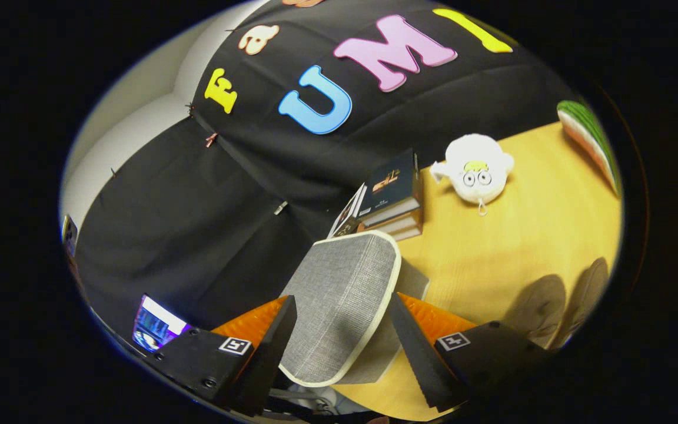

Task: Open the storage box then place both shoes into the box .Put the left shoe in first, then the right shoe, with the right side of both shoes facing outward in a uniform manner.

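Gripper view: the gripper [342, 321] is sitting spread wide with the storage box's grey lid [339, 306] standing raised between its fingers. The shoes [557, 309] are lying on the yellow wooden table [509, 259], beyond books [389, 197] and a plush toy [480, 171].

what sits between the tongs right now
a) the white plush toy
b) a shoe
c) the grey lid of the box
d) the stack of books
c: the grey lid with its pale rim lies between the open tongs, while toy, books and shoes sit beyond.
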Action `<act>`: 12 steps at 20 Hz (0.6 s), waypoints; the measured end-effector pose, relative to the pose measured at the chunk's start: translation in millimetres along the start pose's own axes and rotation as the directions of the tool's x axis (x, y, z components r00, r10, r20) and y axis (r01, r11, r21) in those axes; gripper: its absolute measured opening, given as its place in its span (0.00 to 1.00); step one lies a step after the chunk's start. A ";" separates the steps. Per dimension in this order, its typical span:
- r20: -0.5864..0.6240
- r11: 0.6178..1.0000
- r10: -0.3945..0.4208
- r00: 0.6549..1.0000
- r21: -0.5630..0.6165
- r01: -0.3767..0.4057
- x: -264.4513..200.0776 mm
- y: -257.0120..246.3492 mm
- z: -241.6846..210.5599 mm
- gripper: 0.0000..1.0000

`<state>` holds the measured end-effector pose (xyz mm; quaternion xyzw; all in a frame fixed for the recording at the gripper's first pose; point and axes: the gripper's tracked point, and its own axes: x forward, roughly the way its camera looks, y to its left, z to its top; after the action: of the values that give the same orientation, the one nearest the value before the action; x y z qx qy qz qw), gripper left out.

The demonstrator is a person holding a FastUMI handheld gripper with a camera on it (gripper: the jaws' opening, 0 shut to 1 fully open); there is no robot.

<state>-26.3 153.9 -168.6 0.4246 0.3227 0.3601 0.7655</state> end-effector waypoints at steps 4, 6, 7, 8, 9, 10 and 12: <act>-0.072 0.986 0.033 0.997 0.167 -0.021 14.7 -18.0 -19.4 0.98; -0.094 0.970 0.058 0.994 0.240 -0.034 17.9 -21.6 -25.3 0.98; -0.101 0.962 0.073 0.992 0.270 -0.043 17.3 -22.9 -30.6 0.98; -0.105 0.954 0.089 0.990 0.296 -0.055 20.6 -23.2 -34.8 0.98; -0.111 0.947 0.098 0.989 0.315 -0.059 23.3 -22.0 -40.6 0.98; -0.116 0.939 0.112 0.987 0.336 -0.068 25.1 -21.6 -44.9 0.97; -0.126 0.924 0.133 0.983 0.374 -0.078 27.7 -18.2 -53.5 0.95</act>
<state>-49.3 192.2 -213.0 0.5489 0.4173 0.3648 0.6257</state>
